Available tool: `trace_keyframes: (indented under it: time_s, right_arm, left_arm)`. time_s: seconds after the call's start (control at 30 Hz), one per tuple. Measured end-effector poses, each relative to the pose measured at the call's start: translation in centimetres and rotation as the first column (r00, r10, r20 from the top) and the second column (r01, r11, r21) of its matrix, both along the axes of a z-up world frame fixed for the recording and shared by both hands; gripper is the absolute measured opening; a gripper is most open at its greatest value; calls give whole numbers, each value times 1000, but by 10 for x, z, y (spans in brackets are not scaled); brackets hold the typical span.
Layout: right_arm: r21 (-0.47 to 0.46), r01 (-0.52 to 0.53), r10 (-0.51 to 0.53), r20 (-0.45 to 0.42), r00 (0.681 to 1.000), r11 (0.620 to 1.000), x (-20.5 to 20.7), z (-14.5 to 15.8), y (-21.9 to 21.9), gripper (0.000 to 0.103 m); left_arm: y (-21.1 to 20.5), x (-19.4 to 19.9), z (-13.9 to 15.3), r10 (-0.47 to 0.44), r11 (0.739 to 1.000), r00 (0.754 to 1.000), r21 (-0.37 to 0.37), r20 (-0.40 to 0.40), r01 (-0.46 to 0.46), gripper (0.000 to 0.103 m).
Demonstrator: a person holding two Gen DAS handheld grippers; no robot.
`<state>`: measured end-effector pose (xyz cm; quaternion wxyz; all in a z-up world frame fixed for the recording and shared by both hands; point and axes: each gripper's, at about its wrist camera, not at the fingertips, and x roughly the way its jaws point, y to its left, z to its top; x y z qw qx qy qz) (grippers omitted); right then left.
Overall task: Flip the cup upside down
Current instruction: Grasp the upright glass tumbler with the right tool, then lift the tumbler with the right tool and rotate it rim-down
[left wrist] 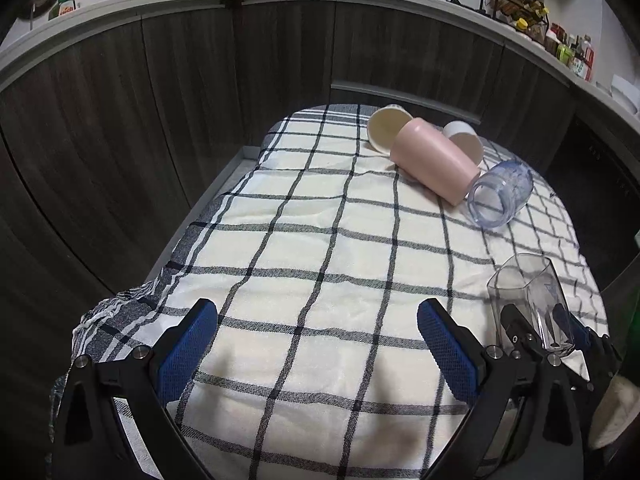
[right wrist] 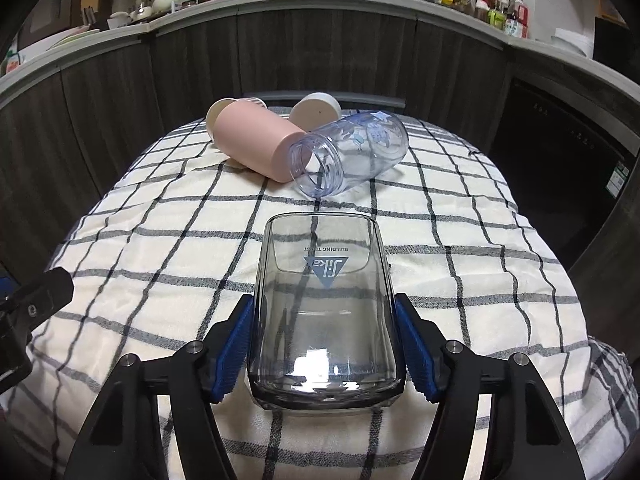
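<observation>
My right gripper (right wrist: 324, 344) is shut on a clear glass cup (right wrist: 324, 312) with a blue triangle logo, gripped near its thick base, rim pointing away from me, held over the checked cloth (right wrist: 160, 260). The same glass (left wrist: 528, 300) shows in the left wrist view at the right, between the right gripper's fingers (left wrist: 516, 324). My left gripper (left wrist: 316, 344) is open and empty, low over the cloth (left wrist: 300, 240) near its front edge.
A pink cup (right wrist: 260, 140), a clear bluish jar (right wrist: 352, 152), a cream cup (left wrist: 386, 126) and a white cup (right wrist: 316, 108) lie on their sides at the far end of the cloth. Dark cabinet fronts (left wrist: 200, 80) surround the table, with a cluttered counter above.
</observation>
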<state>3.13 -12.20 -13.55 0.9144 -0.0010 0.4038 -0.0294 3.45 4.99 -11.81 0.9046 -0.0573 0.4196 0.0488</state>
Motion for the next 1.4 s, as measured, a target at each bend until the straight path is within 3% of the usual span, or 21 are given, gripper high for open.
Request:
trace_keyframes:
  time_s: [0.07,0.17,0.27,0.37,0.5,0.6,0.67,0.7,0.77,0.83,0.9,1.07,1.4]
  right_arm:
    - [16,-9,10,-39,999,1000,4,7,-4,67]
    - [48,-49,57,-166,985,998,15,22,-7,67]
    - [78,-104,124,-315,941,992,27,34,-7,67]
    - [101,-150,180,-462,869,984,41,42,-5,67]
    - [127,-178,218,-638,739,976,65,42,-1,67]
    - [129,-224,243,-754,610,966,86,38,11,67]
    - [132,-223,236,-803,547,966,95,34,14,67]
    - [135,-244,242,-835,493,960,102,28,19,67]
    - [121,-266,231,-869,437,957,112,21,23,67]
    - [135,-276,229,-912,342,951,123,6,27,67]
    - [105,-290,199,-927,318,951,130,-1,31,67]
    - [101,-293,192,-935,300,951,146,-13,39,68]
    - [94,-309,193,-932,307,946,159,-15,48,67]
  left_arm:
    - [3,-2,7,2,999,1000,-37,3,-2,102]
    - [6,-3,19,1,996,1000,-93,-9,-2,102]
    - [6,-1,33,-1,990,1000,-140,-26,-3,102]
    - [3,3,50,0,988,1000,-153,-8,-1,102]
    - [2,14,64,4,986,1000,-168,10,-2,102]
    - [4,25,70,17,977,1000,-212,16,-13,102]
    - [7,35,73,37,972,999,-232,15,-33,102]
    - [9,39,73,47,971,999,-237,15,-42,102]
    - [12,47,75,70,971,997,-229,20,-64,102]
    - [15,54,76,83,972,996,-221,27,-75,102]
    - [19,61,75,100,970,995,-223,27,-92,102]
    - [28,72,62,122,963,993,-241,-7,-120,102]
    - [27,73,56,116,963,993,-244,-16,-116,102]
